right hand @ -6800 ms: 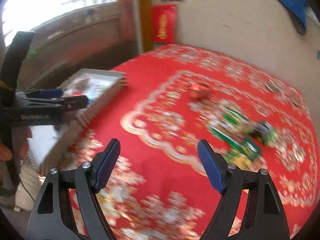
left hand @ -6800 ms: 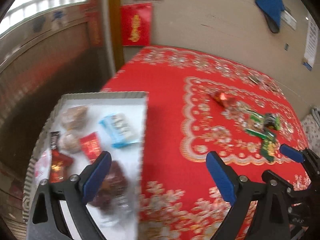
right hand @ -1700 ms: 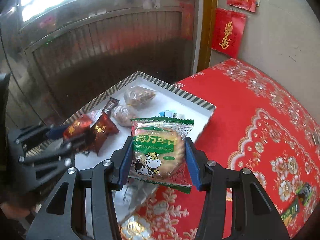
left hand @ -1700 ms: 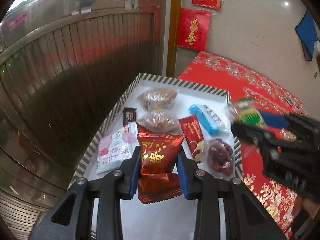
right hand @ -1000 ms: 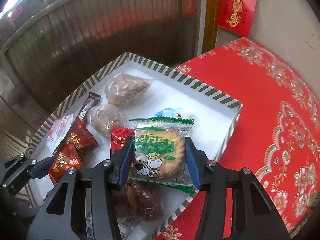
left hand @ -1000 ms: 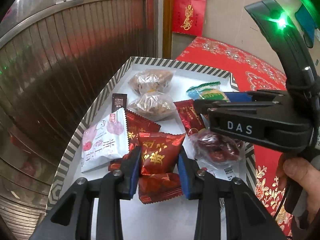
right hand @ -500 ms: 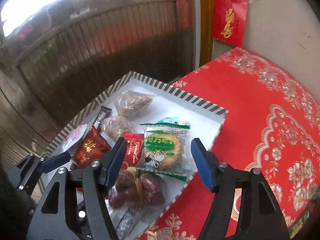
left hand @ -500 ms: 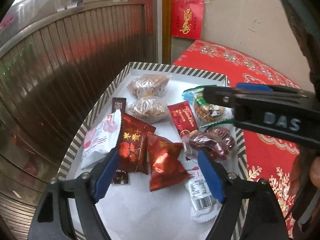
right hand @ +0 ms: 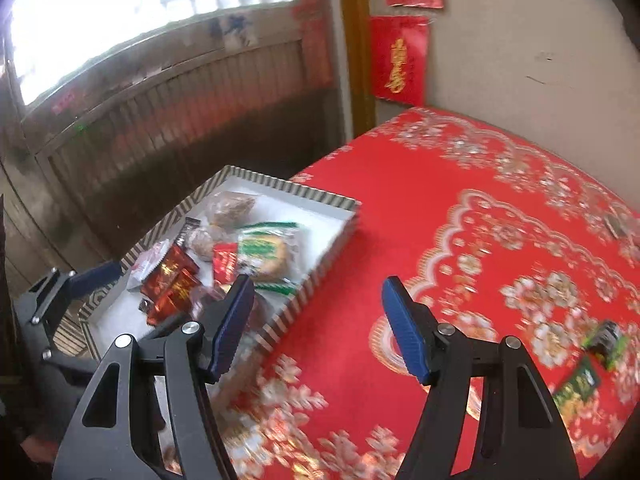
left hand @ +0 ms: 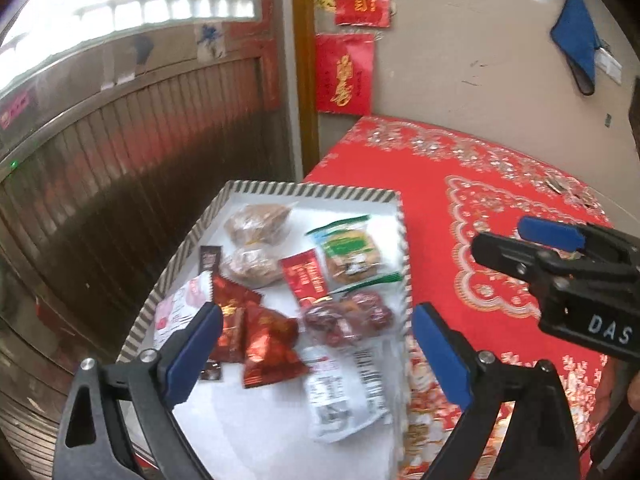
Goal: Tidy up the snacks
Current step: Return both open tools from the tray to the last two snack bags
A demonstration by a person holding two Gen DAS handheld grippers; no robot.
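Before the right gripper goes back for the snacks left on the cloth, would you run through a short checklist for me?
1. Right gripper open, holding nothing: ok.
2. Left gripper open, holding nothing: ok.
3. Green biscuit pack lying inside the striped tray: ok.
4. Red candy bag in the tray: ok.
5. Green packets on the red tablecloth, not yet collected: not ok.
6. Number of packets left: cannot tell, blurred.

A red-clothed table carries a striped tray and green packets.
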